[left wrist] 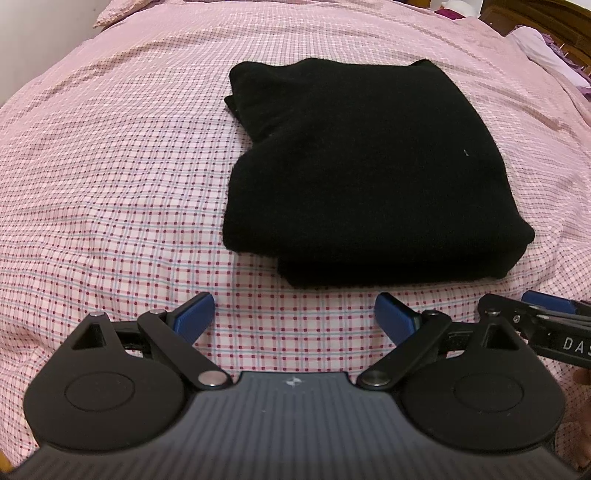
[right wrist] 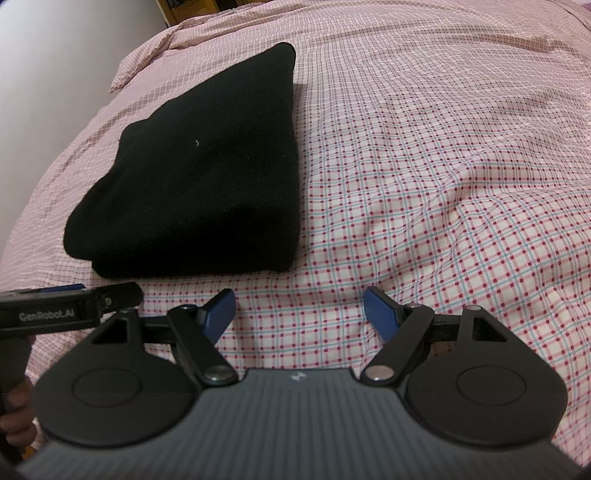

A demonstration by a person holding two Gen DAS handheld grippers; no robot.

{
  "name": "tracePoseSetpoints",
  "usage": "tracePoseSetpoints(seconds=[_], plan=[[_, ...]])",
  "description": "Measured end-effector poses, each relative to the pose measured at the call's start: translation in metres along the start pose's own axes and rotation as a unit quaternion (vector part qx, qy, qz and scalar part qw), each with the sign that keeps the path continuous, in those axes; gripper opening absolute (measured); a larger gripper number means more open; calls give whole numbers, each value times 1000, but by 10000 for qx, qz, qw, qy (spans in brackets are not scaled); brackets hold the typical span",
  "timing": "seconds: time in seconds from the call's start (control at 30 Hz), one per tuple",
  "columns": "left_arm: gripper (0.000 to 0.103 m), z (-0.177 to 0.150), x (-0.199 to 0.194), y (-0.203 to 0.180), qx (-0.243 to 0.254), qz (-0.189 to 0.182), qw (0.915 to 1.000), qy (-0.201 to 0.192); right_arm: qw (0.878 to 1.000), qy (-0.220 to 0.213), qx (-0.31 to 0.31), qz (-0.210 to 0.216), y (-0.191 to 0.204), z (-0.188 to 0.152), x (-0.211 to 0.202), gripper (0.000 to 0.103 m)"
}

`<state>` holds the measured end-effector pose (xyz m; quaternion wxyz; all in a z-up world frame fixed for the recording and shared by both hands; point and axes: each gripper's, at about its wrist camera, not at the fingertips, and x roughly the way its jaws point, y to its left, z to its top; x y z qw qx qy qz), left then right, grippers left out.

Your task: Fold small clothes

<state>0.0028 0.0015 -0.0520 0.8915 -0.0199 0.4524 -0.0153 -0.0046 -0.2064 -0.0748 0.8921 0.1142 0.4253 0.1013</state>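
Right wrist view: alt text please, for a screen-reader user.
A folded black garment lies on a pink checked bedspread, left of centre. The right gripper hovers in front with jaws open and empty; the left gripper shows at the left edge.

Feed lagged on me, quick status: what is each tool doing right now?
Left tool: open, holding nothing, short of the folded black garment.
Right tool: open, empty, over the checked bedsheet.

Pink checked bedspread (left wrist: 110,184), white wall (right wrist: 55,74), wooden headboard (left wrist: 535,18)
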Motion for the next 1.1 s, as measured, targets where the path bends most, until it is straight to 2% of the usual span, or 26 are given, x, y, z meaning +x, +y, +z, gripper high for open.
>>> tracePoseSetpoints(seconds=[1.1], plan=[[96,0,-2,-3,47,-48,10000,-17,10000,1,0,-4,0,0,0,78]])
